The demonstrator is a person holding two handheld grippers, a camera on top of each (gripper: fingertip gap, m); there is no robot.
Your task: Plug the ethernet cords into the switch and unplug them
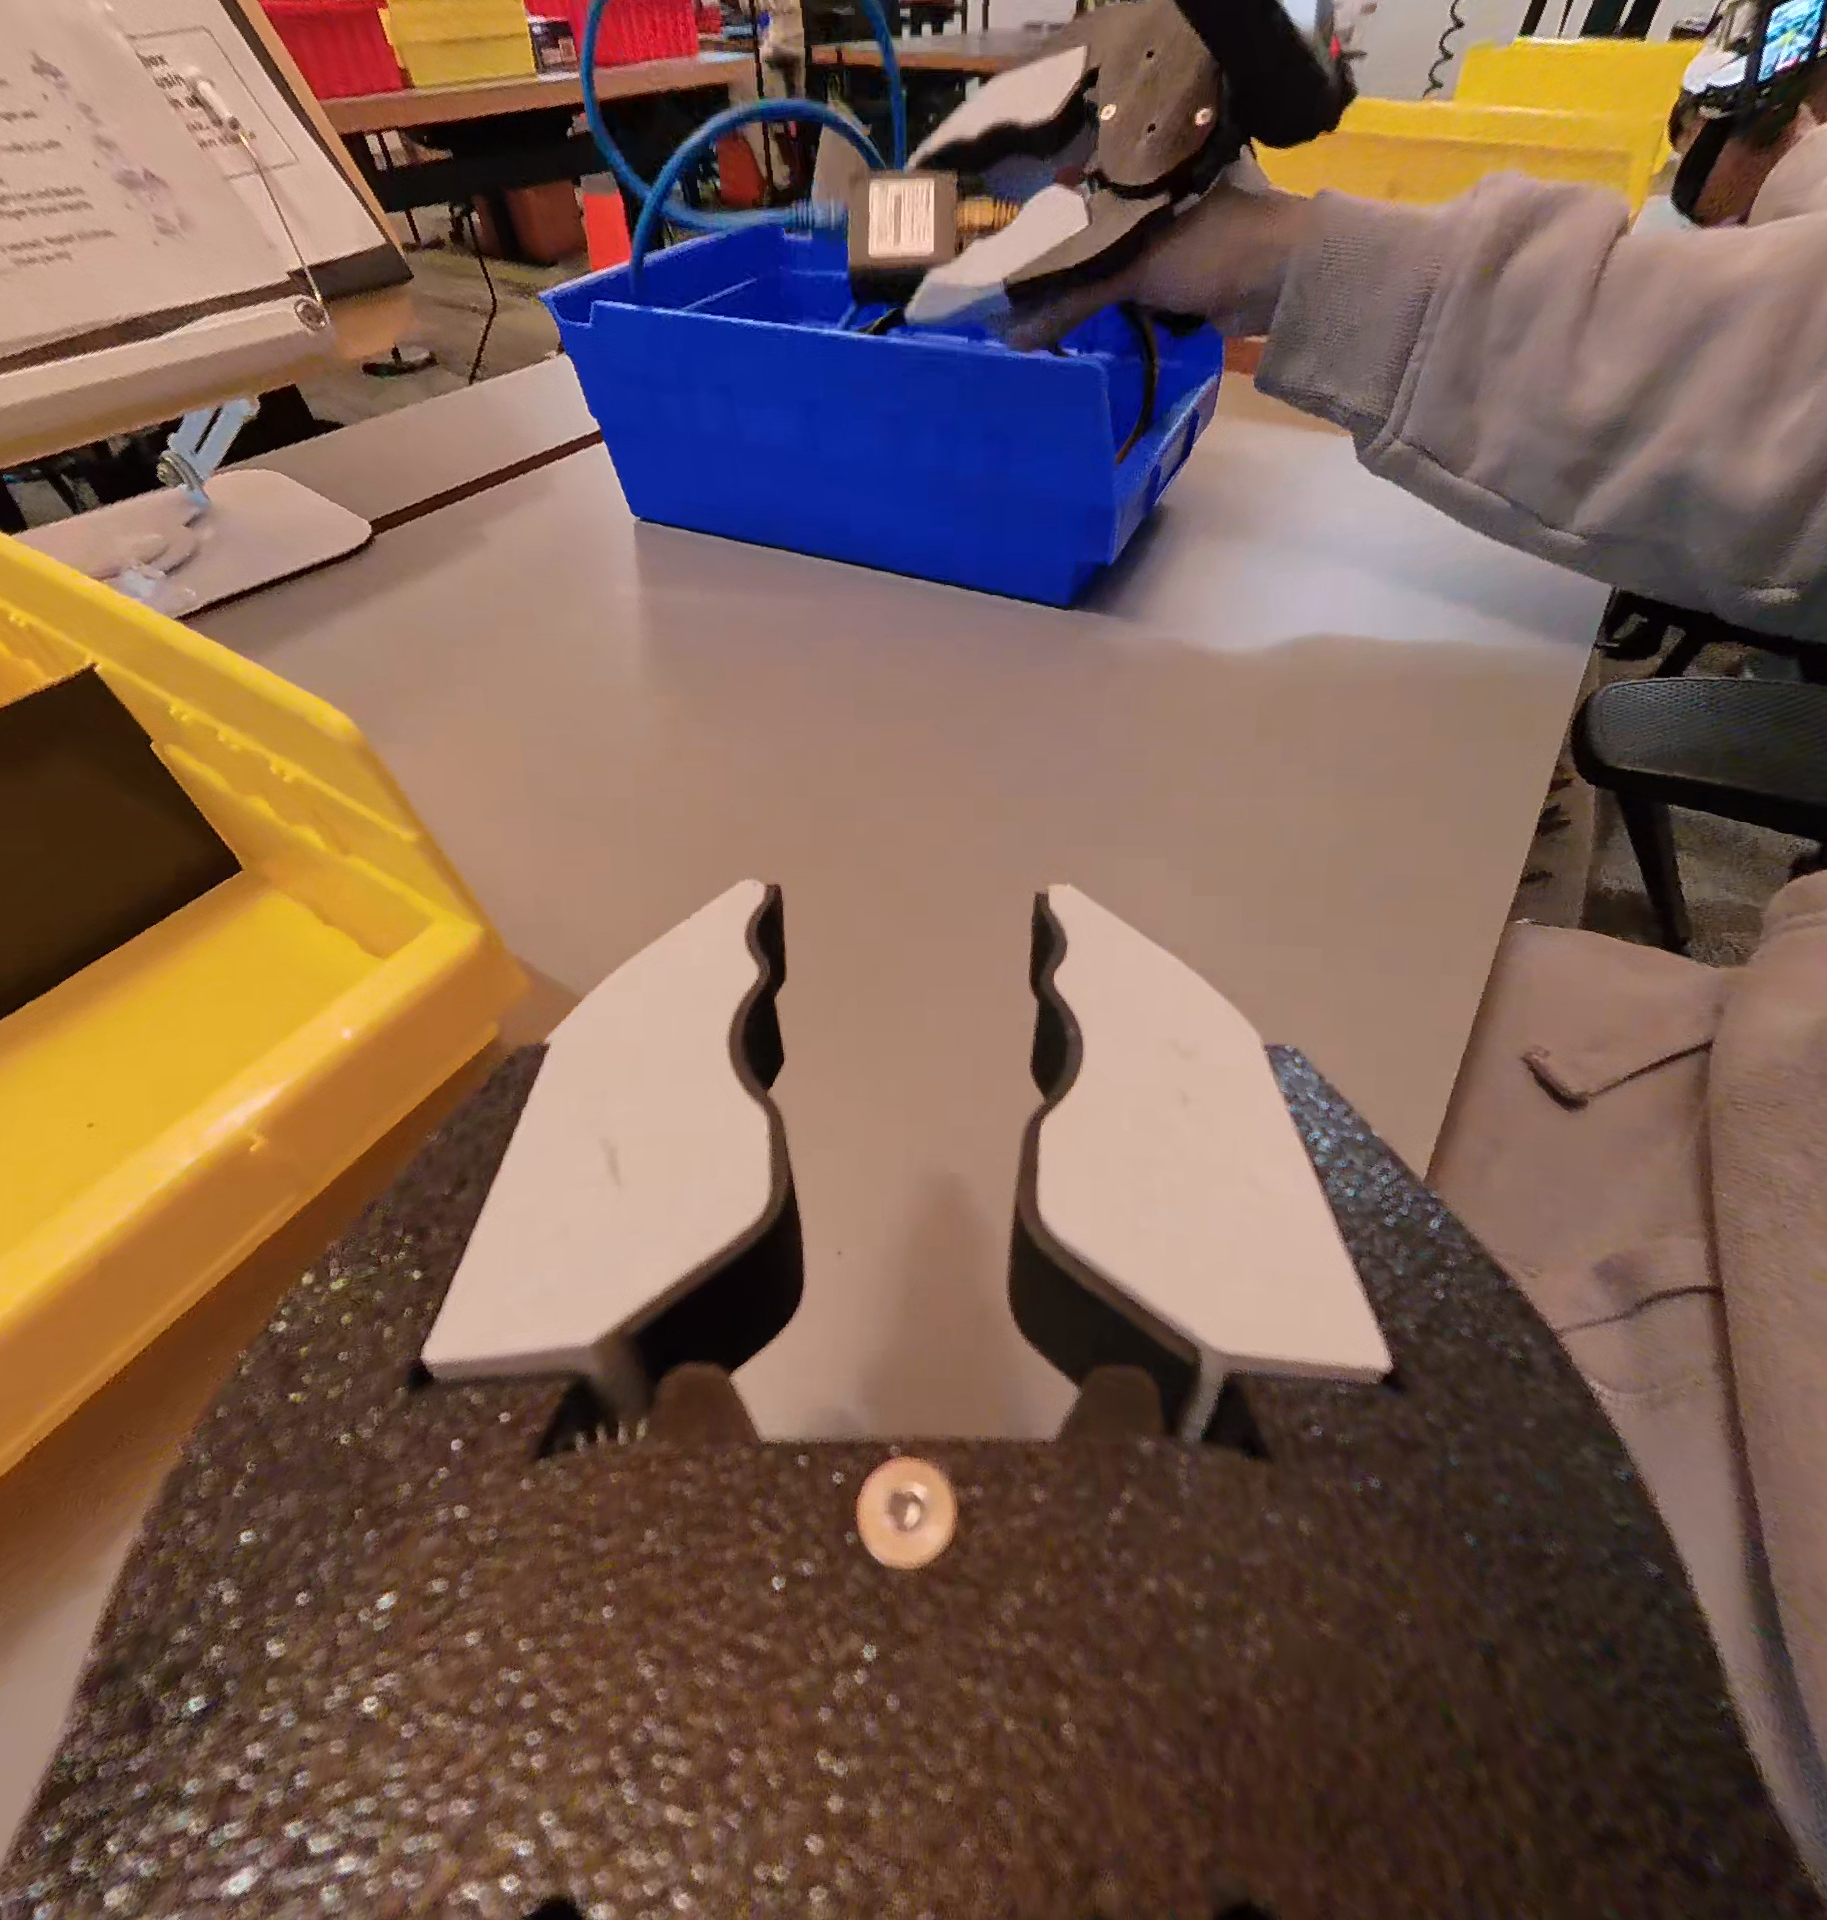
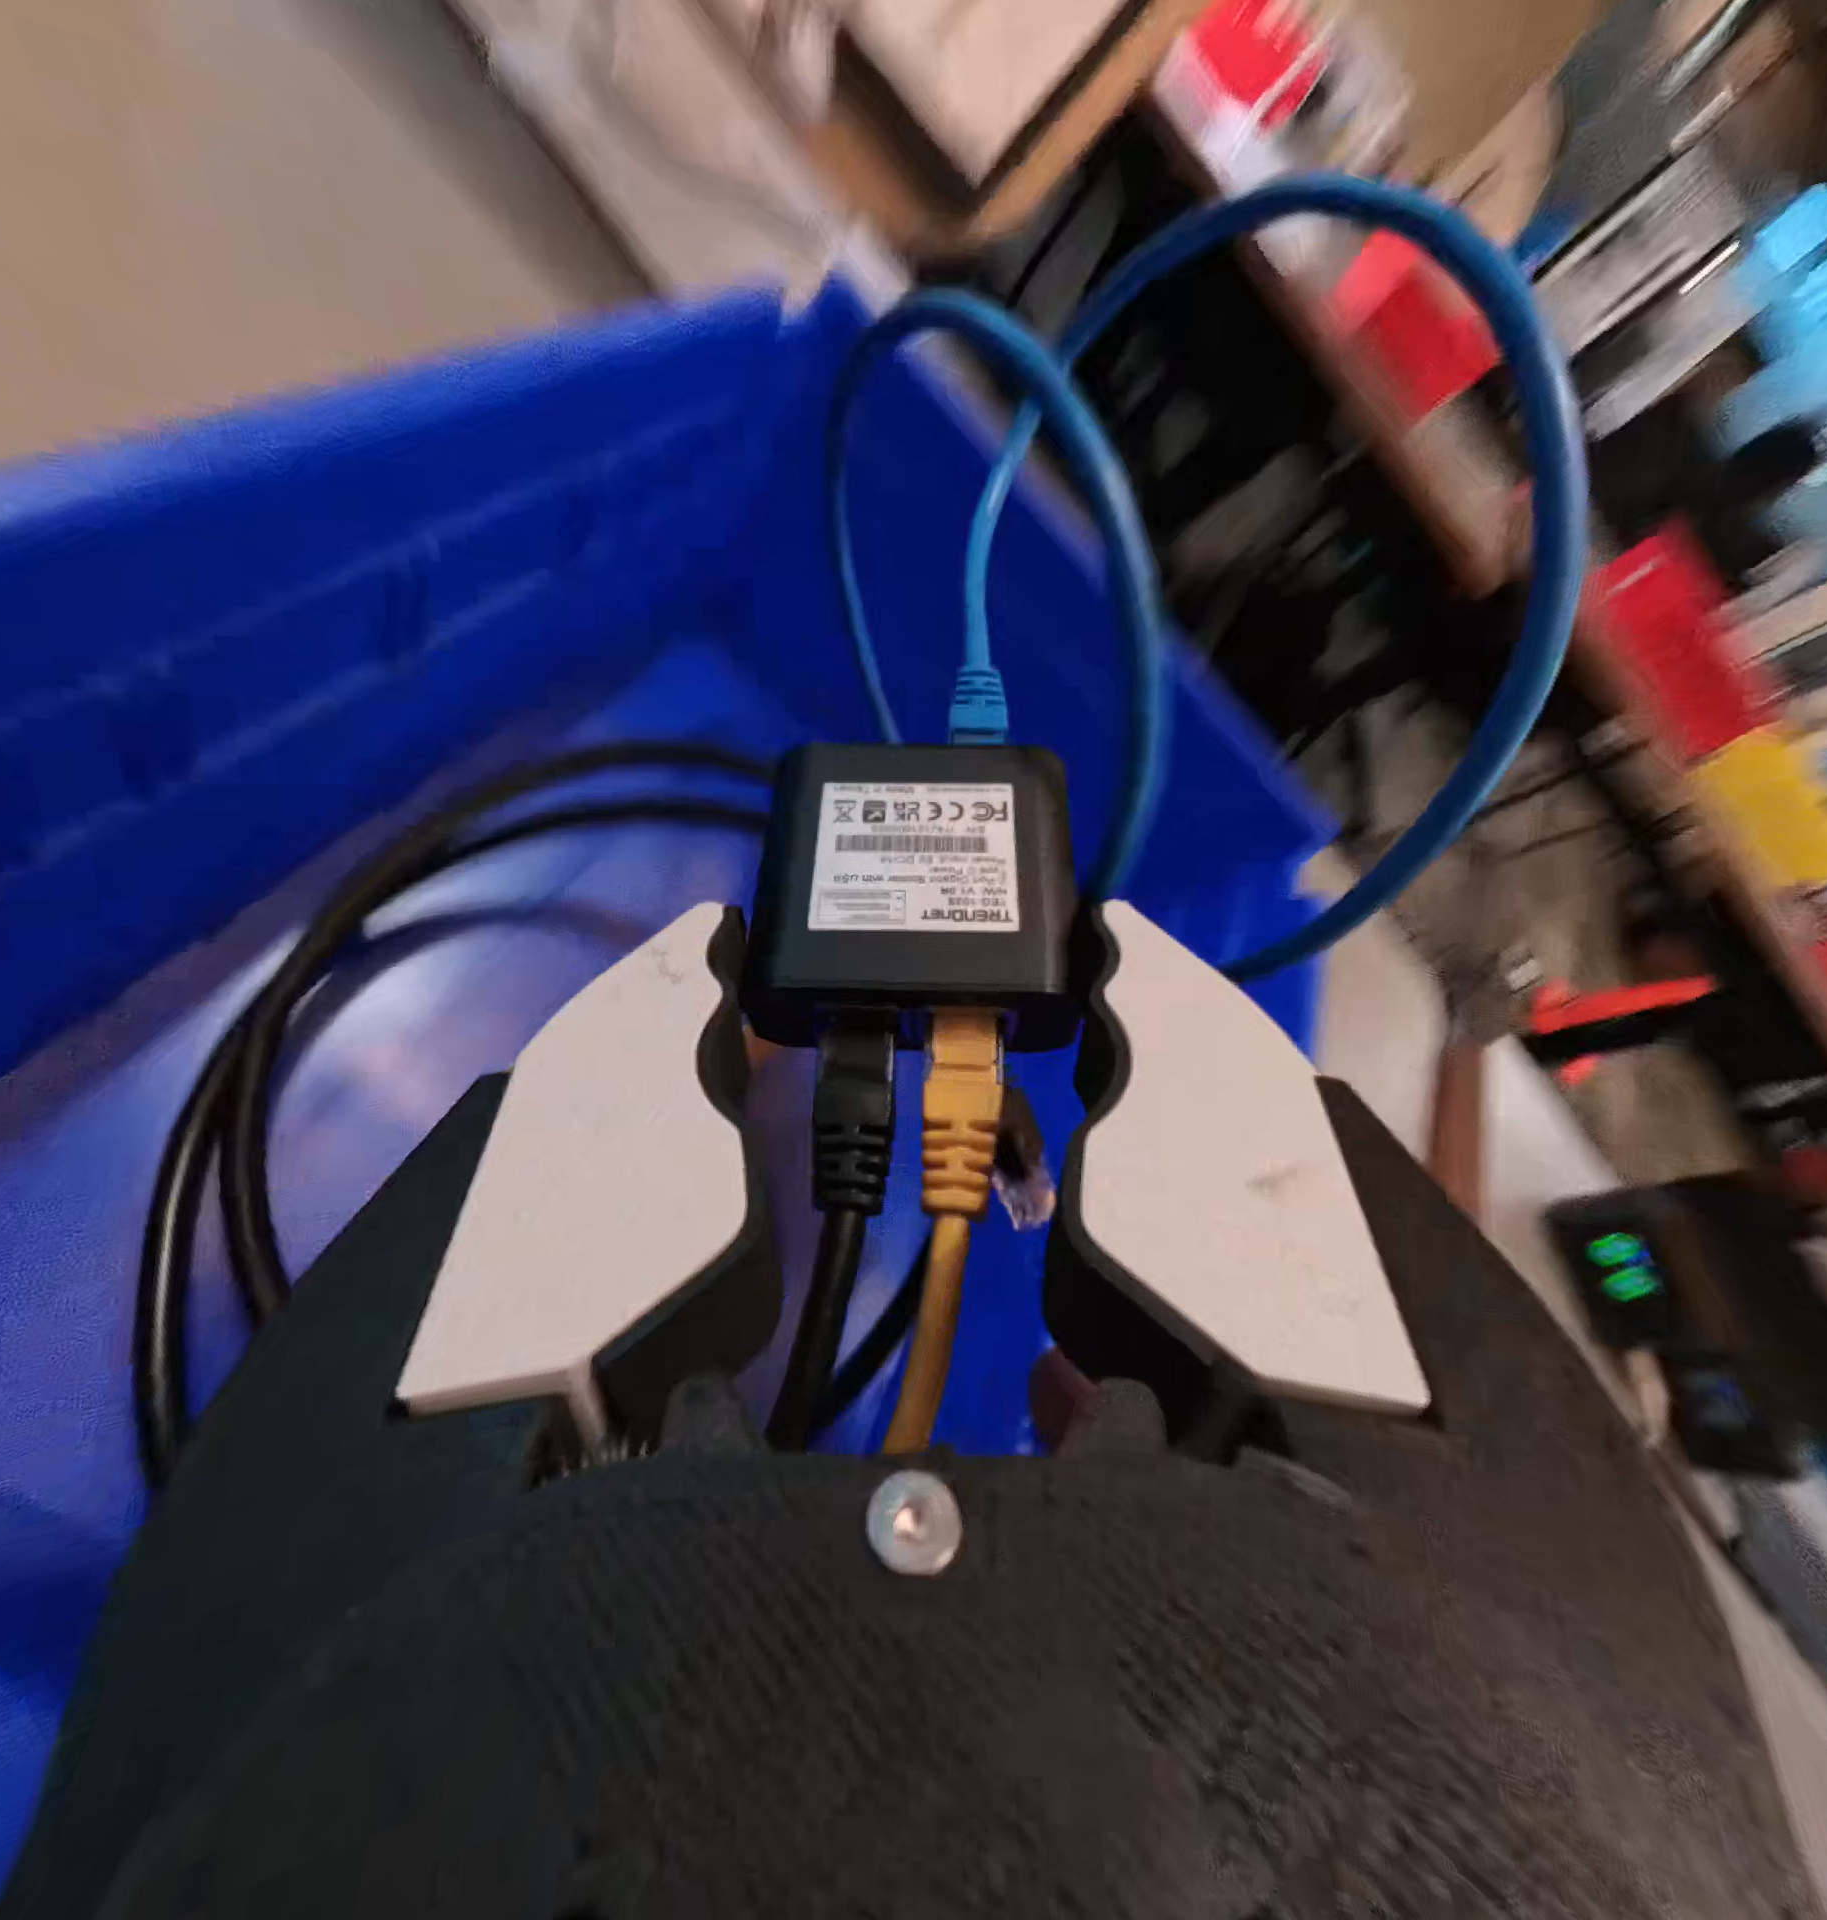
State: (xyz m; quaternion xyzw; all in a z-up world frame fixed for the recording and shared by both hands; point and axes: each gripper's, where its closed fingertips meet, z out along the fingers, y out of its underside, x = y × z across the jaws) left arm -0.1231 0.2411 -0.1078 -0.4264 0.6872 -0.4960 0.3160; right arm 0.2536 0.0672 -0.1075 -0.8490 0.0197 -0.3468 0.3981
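My right gripper (image 2: 909, 930) is shut on a small black switch (image 2: 914, 883) with a white label and holds it above the blue bin (image 2: 317, 582). A black cord (image 2: 852, 1132) and a yellow cord (image 2: 959, 1122) are plugged into its near side. A blue cord (image 2: 976, 696) is plugged into its far side and loops upward. A loose clear plug (image 2: 1023, 1184) hangs beside the yellow cord. In the left wrist view the switch (image 1: 901, 220) and right gripper (image 1: 992, 197) hang over the bin (image 1: 867, 416). My left gripper (image 1: 907, 925) is open and empty above the grey table (image 1: 888, 727).
A yellow bin (image 1: 161, 1039) stands at the left edge of the table. A document stand with a printed sheet (image 1: 109, 177) is at the back left. A person's grey sleeve (image 1: 1563, 364) reaches in from the right. A black chair (image 1: 1719, 748) is beyond the table's right edge. One gripper's finger ends stand about 40 cm off the other's.
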